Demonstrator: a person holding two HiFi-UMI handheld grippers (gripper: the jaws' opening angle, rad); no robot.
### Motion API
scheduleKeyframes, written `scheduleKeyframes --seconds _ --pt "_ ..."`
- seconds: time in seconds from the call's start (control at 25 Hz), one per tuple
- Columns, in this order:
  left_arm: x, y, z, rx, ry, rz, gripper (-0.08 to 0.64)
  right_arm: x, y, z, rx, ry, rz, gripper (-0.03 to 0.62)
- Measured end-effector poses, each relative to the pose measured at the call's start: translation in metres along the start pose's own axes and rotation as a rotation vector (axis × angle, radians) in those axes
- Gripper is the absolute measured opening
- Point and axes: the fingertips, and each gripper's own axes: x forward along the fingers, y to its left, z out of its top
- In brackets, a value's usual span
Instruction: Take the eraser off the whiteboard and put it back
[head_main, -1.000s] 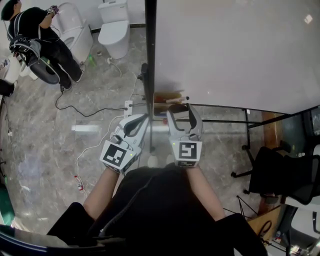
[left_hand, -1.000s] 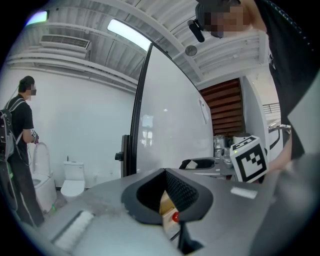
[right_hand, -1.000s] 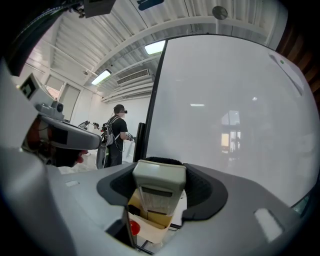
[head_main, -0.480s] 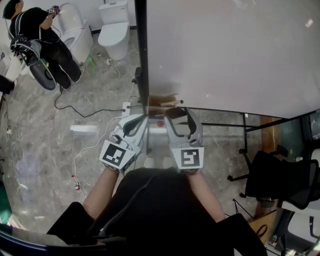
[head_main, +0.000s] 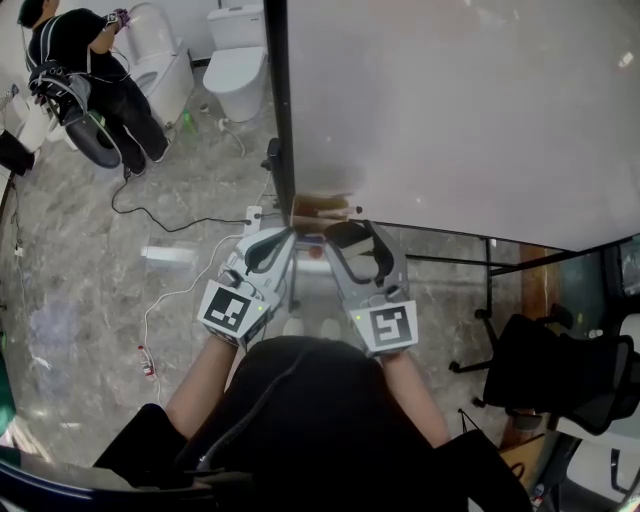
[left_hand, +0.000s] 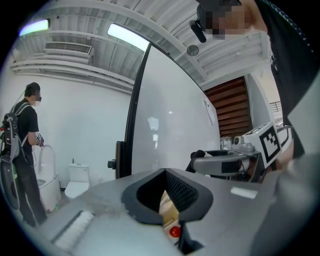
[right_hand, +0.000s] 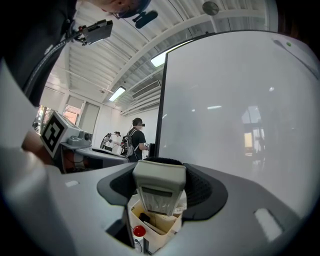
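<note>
Your right gripper (right_hand: 160, 186) has its jaws spread wide and clamped on the grey eraser (right_hand: 159, 181), one pad on each side. The eraser hangs just above an open cardboard box (right_hand: 150, 235) with dark pens and a red cap inside. The whiteboard (right_hand: 240, 115) fills the space to the right of the eraser, close by; from here the eraser looks clear of its surface. Your left gripper (left_hand: 165, 192) has its tips drawn together with nothing between them. From your head view it sits just beside the right gripper, near the board's lower left corner. Beyond, another person (head_main: 85, 70) stands by a toilet (head_main: 238, 60).
</note>
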Motion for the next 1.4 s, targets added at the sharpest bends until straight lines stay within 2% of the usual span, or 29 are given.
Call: scheduleKeyframes --seconds 0.2,0.48,0.6,0.76,0.92,1.12,1.32,1.4 --pt "0.002 -0.003 -0.001 -0.024 -0.002 0.013 0.006 -0.011 -0.007 -0.005 -0.002 -0.042 0.041 0.276" --pt "0.013 -0.003 0.002 -0.025 0.005 0.033 0.006 -0.013 -0.027 0.020 0.009 -0.083 0.054 0.278" --pt "0.014 -0.001 0.001 -0.022 -0.001 0.037 0.006 -0.014 -0.029 0.017 -0.007 -0.085 0.072 0.278" --pt "0.016 -0.001 0.001 -0.021 -0.006 0.039 0.006 -0.008 -0.024 0.042 0.009 -0.108 0.081 0.278" --pt "0.016 -0.003 -0.002 -0.011 0.000 0.031 0.006 -0.013 -0.026 0.025 0.015 -0.126 0.095 0.278" --pt "0.016 -0.005 -0.003 -0.008 0.012 0.029 0.005 -0.011 -0.027 0.027 0.014 -0.083 0.077 0.278" --pt "0.017 -0.008 -0.001 -0.019 0.002 0.026 0.005 -0.016 -0.028 0.007 0.021 -0.109 0.102 0.278" --pt "0.017 -0.008 0.000 -0.027 -0.008 0.027 0.006 -0.010 -0.028 0.025 -0.009 -0.069 0.090 0.278"
